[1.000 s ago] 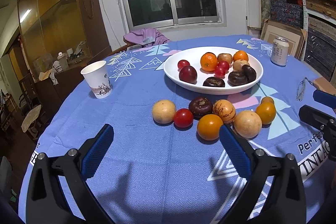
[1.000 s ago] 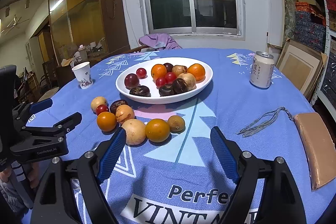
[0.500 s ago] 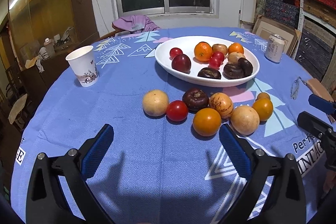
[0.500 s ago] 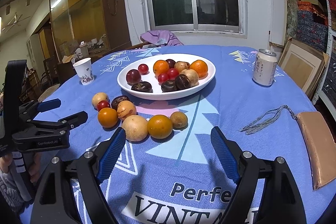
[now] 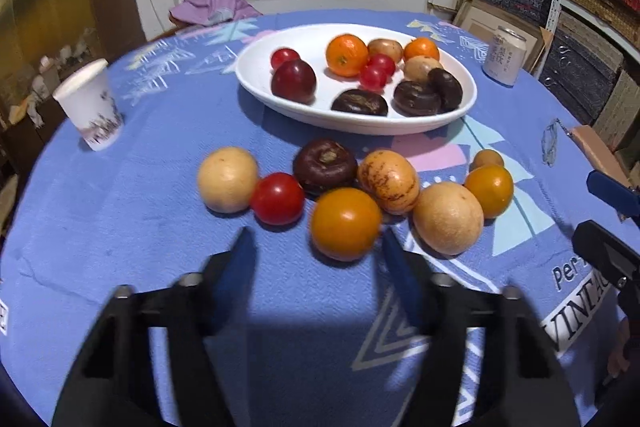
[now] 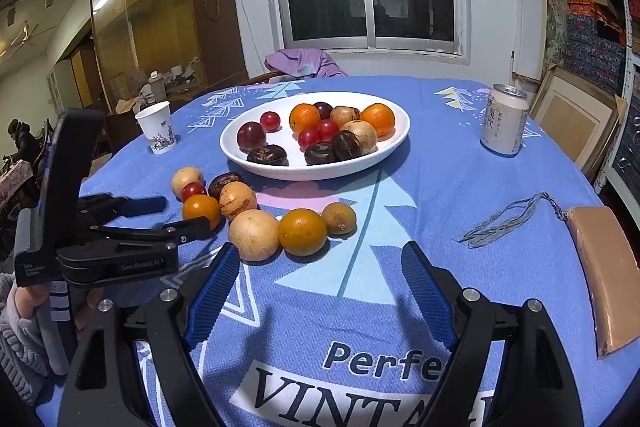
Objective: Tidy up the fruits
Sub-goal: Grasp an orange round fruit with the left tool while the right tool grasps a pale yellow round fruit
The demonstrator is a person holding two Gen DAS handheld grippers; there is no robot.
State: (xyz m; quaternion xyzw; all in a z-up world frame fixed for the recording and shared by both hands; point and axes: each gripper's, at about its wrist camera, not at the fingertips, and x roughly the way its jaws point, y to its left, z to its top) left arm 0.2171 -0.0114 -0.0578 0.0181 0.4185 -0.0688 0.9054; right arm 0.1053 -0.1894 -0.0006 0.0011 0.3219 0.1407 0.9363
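Observation:
A white plate holds several fruits: oranges, red and dark ones. In front of it a row of loose fruits lies on the blue tablecloth. Among them are a pale round one, a red tomato, a dark one and an orange fruit. My left gripper is closing around that orange fruit; the right finger is almost on it, the left finger stands apart. My right gripper is open and empty, just short of another orange fruit.
A paper cup stands at the left and a drink can at the right. A tan pouch with a grey tassel lies near the right edge. Cabinets, shelves and a window surround the table.
My left gripper has moved forward and down towards the fruit row, and its jaws have narrowed from wide open. The right gripper has held still.

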